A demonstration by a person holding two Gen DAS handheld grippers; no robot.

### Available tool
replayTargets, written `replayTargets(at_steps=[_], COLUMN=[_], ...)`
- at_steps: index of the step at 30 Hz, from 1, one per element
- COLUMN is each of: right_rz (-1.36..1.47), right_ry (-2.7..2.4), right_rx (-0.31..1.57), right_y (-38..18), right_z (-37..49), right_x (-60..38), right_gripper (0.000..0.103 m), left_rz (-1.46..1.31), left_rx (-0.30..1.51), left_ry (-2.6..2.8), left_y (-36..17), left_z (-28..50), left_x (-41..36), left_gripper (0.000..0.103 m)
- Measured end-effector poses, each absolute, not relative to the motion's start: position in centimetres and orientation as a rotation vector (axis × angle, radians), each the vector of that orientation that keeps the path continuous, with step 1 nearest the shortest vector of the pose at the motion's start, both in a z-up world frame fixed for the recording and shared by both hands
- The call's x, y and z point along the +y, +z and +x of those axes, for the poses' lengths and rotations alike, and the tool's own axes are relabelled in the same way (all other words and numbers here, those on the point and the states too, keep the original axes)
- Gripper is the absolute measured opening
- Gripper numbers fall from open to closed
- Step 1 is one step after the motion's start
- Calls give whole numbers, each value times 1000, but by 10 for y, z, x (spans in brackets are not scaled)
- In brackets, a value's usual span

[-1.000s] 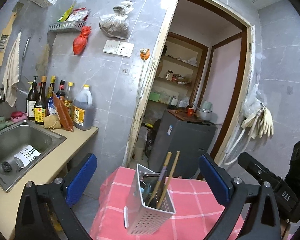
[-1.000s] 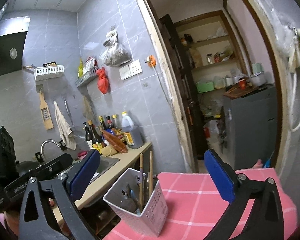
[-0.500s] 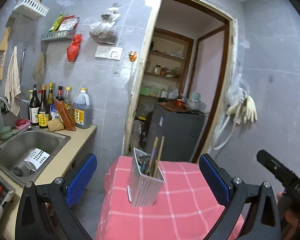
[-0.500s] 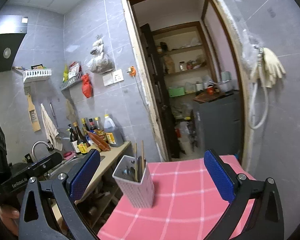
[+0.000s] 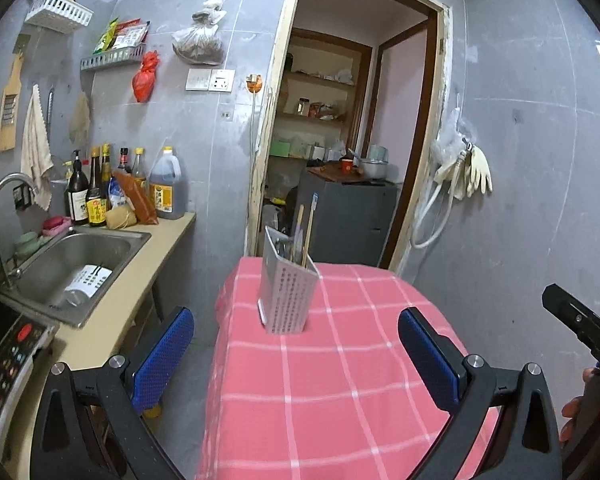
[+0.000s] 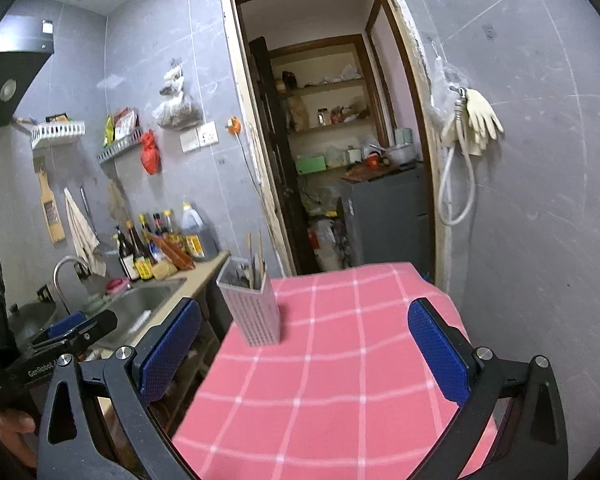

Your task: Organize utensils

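Observation:
A white perforated utensil holder [image 5: 286, 296] stands upright on the far left part of the pink checked tablecloth [image 5: 340, 380]. It holds wooden chopsticks [image 5: 305, 236] and some metal utensils. It also shows in the right wrist view [image 6: 254, 308]. My left gripper [image 5: 296, 352] is open and empty, well back from the holder. My right gripper [image 6: 304, 348] is open and empty too, back from the holder and to its right.
A counter with a steel sink [image 5: 74, 268] and sauce bottles [image 5: 100, 188] runs along the left of the table. An open doorway with a grey cabinet [image 5: 348, 220] lies behind. Rubber gloves [image 5: 474, 170] hang on the right wall. The table ends at its left edge [image 5: 220, 320].
Both grippers have pulled back and up from the utensil holder, which now looks smaller and farther away. Both stayed open.

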State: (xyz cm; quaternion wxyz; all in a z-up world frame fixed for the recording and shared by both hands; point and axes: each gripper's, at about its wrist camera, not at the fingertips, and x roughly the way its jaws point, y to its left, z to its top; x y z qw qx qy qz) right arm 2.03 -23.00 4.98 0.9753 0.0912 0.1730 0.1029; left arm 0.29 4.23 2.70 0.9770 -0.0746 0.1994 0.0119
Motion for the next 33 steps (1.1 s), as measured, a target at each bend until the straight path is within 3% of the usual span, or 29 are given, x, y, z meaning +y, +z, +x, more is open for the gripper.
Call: replayTargets(at_steps=[11,33], right_rz=[60,76], right_ry=[181,165], right_rx=[379,397], right_y=[24,22], right_z=[-11,-11], right_x=[-224,-234], right_gripper=[102,102], left_rz=[-114,-127], left_rx=[387,408], left_ry=[10,31], left_y=[7,-3], left_z=[-30,-37], left_x=[24,21], left_gripper=[103,103])
